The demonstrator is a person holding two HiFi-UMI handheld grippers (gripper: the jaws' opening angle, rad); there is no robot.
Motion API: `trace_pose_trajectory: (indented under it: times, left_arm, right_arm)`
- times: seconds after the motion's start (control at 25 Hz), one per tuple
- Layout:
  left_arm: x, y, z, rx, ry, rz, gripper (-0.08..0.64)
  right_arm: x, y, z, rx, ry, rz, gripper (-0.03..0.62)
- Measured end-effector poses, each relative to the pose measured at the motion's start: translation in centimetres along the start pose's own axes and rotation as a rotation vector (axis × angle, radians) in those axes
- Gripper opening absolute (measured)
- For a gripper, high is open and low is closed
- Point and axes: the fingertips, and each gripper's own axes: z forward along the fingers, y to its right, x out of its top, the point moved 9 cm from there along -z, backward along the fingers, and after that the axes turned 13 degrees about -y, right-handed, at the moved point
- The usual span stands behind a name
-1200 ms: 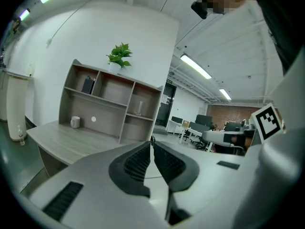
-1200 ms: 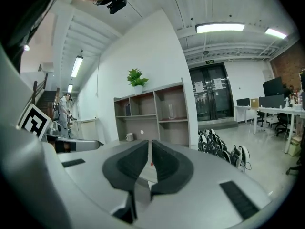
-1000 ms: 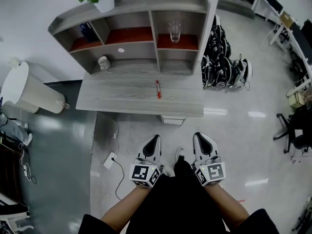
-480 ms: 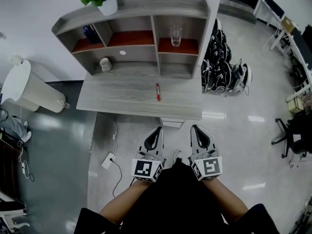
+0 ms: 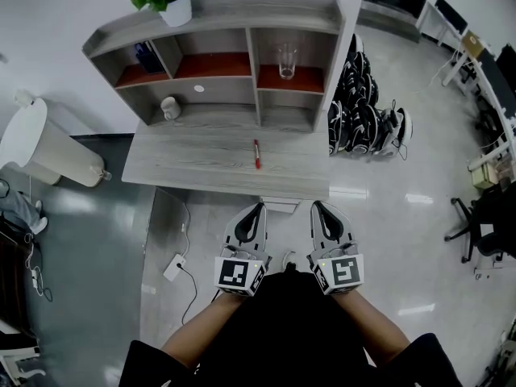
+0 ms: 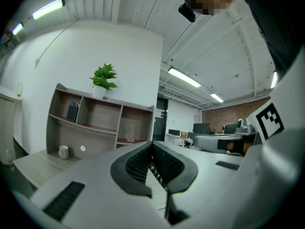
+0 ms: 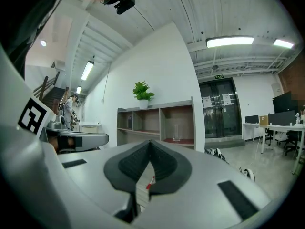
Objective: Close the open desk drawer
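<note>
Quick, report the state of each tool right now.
Left tool: closed, holding nothing.
Right tool: closed, holding nothing.

I see the bench [image 5: 210,164] in grey, matt wood grain and the floor [image 5: 387,216] glossy, smooth and full of reflections. My left claw [image 5: 255,210] and right claw [image 5: 317,208] look like smooth pale plastic with black ribbed pads [image 6: 138,163].

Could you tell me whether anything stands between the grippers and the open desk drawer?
Nothing visible does. The drawer juts from under the desk, and the left gripper and right gripper, both shut and empty, point toward it with only open space between.
</note>
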Motion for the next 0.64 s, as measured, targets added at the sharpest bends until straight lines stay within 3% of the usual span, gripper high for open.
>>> trace_pose_trajectory:
  times: [0.64]
  left_arm:
    - [-0.7,-0.6,-1.3,0.024,0.010,-0.020,0.014]
  right_arm:
    - [-0.7,-1.0,-0.4,0.006,-0.011,-0.003,0.017]
